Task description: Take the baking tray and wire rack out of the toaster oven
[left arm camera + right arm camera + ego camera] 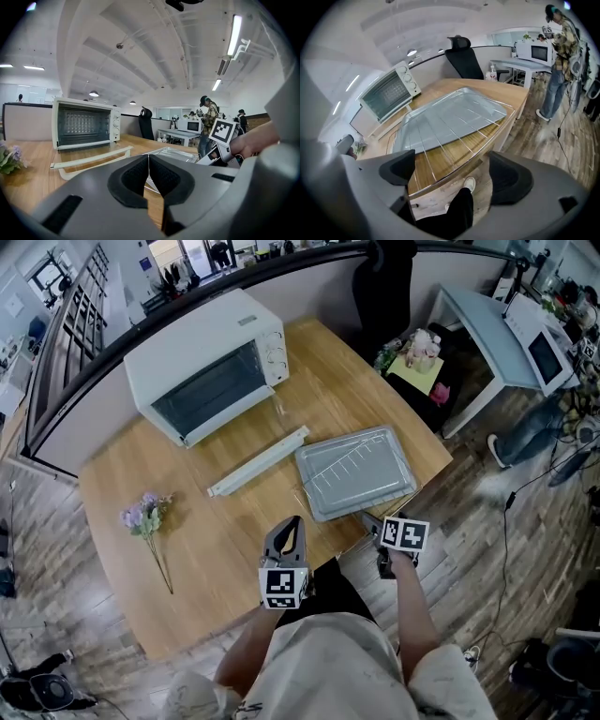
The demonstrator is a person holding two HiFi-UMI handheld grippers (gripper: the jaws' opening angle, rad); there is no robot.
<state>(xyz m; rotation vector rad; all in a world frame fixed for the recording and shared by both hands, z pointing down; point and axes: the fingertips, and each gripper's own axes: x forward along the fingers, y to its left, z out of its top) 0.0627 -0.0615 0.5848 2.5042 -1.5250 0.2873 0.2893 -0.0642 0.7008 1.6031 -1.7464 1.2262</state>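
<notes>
Backing the right gripper (454, 176) off cleanly was the step as I read it. Its fingers stood wide apart, nothing clamped, with the near rim of the wire rack (457, 159) just ahead of the tips. I judged a straight pull-back best, no sideways drift, so no finger hooked that rim and dragged it toward the edge of the table (225, 549) close by. The left gripper (148, 158) was closed tight on nothing, hovering aside. The baking tray (356, 470) was shallow, grey metal, rectangular. It lay flat on the rack's thin shiny wires, both out on the table in front of the toaster oven (202, 367), door open.
</notes>
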